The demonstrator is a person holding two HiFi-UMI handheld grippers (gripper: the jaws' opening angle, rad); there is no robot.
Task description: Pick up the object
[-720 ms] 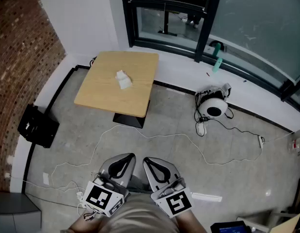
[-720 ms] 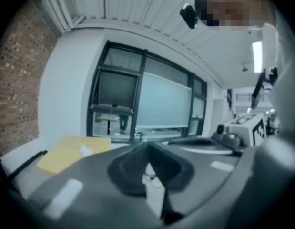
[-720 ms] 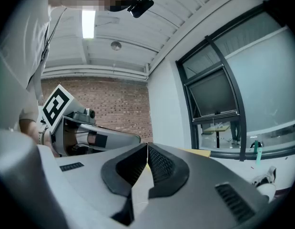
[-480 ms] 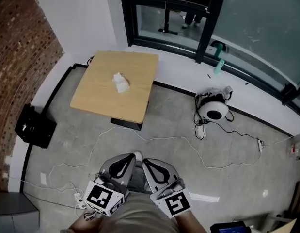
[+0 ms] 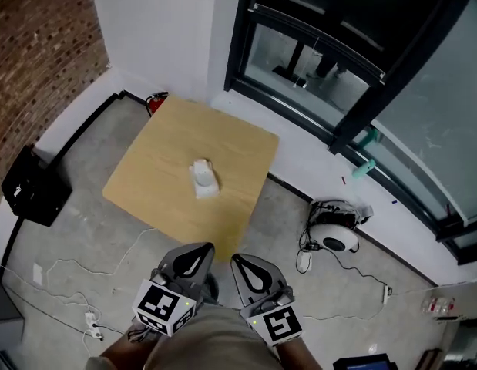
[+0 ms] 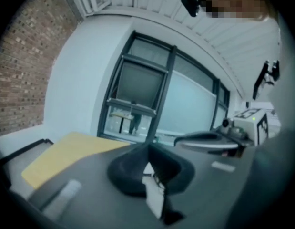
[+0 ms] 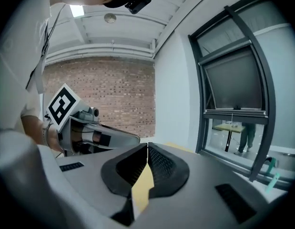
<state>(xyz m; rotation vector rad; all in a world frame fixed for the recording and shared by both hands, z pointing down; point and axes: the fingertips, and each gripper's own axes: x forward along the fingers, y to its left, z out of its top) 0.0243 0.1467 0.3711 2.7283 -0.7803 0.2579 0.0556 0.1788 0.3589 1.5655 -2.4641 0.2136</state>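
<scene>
The table point(image 5: 153, 183) and white object point(image 5: 203, 178) have shifted from upper left to centre, nearer the left gripper point(image 5: 193, 257) and right gripper point(image 5: 246, 268), both clenched empty: approach continues.

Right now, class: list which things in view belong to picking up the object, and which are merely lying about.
Job: white object; wooden table; left tongs; right tongs, both shut.
Lying about: black box; white round device; power strip.
</scene>
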